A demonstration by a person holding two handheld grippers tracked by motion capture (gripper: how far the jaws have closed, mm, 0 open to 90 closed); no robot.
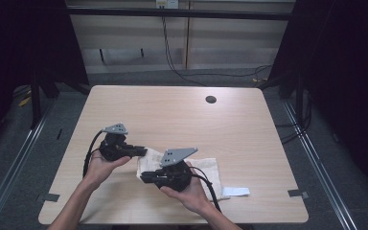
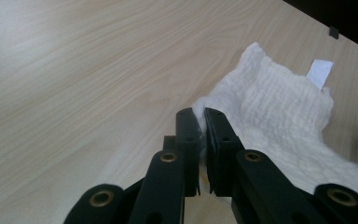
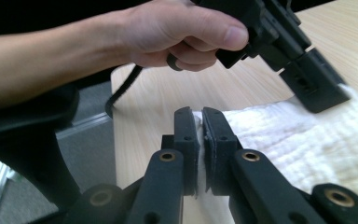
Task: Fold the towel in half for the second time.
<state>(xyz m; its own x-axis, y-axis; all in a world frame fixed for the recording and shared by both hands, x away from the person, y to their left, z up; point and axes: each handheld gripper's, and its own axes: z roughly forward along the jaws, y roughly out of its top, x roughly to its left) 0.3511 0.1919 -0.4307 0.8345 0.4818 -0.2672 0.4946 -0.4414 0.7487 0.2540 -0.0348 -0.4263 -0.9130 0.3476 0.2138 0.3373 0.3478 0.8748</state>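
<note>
A white cloth [image 1: 201, 170] lies flat on the pale wooden worktop [image 1: 172, 115], in the near half and close to the front edge. A small white label [image 1: 235, 191] sticks out from the cloth's right end, just short of that edge.

The left gripper [image 1: 141, 152] comes in from the left, held by the left hand [image 1: 103, 165], and its jaws are pressed together on the cloth's far left corner. In the left gripper view the left gripper [image 2: 201, 135] pinches a raised fold of cloth [image 2: 279, 112], with only a thin slit between the jaws and fabric showing in it. The label [image 2: 320, 73] lies beyond, near the worktop's corner.

The right gripper [image 1: 146, 177] sits over the cloth's near left part, held by the right hand [image 1: 189, 194], pointing left. In the right gripper view the right gripper [image 3: 200, 135] is closed on the cloth's [image 3: 307, 140] left edge, jaws nearly touching with white fabric between them. The left hand [image 3: 177, 32] and its gripper show farther off, that gripper's tip resting on the cloth.

The two grippers are near each other at the cloth's left end. The far half of the worktop is bare apart from a dark round hole [image 1: 211, 99], and open wood runs along the left and right sides of the cloth.
</note>
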